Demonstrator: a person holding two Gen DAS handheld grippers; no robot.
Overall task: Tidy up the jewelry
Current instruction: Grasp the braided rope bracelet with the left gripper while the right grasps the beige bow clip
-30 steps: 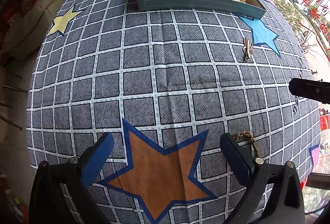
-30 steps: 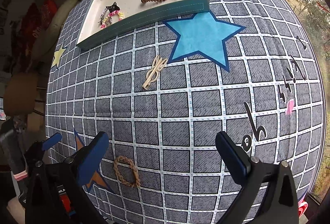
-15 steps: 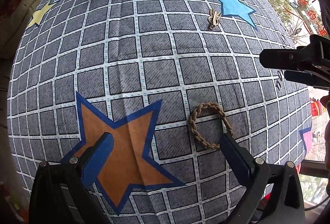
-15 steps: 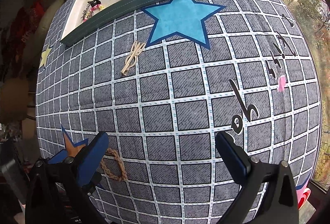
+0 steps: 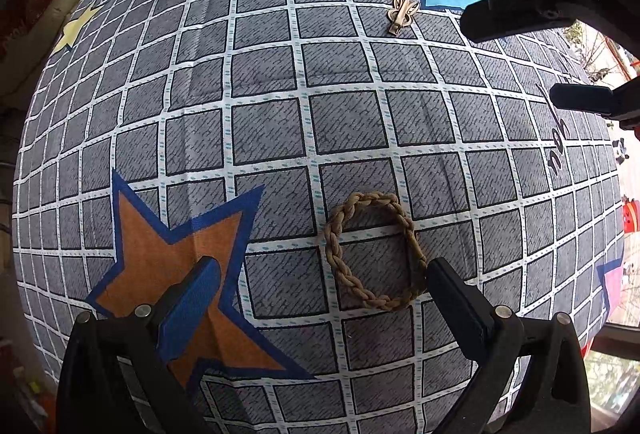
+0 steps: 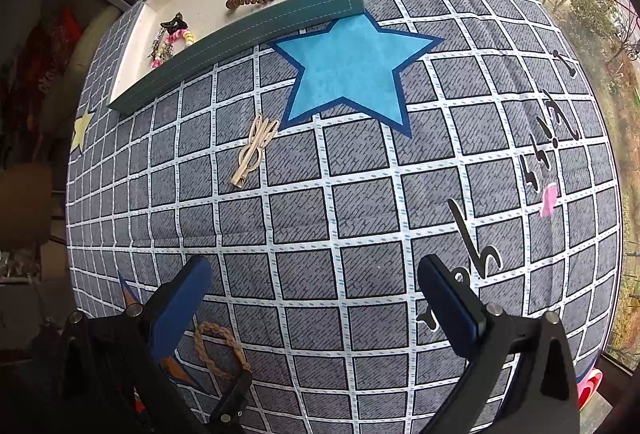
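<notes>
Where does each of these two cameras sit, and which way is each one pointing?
Left wrist: sits on the left gripper, looking forward and down along its open fingers at the braided bracelet on the checked cloth; the right gripper's fingers cross its upper right.
Right wrist: sits on the right gripper, looking along its open fingers toward the hair clip and the tray.
Shared: bracelet, clip, tray and blue star appear in both.
</notes>
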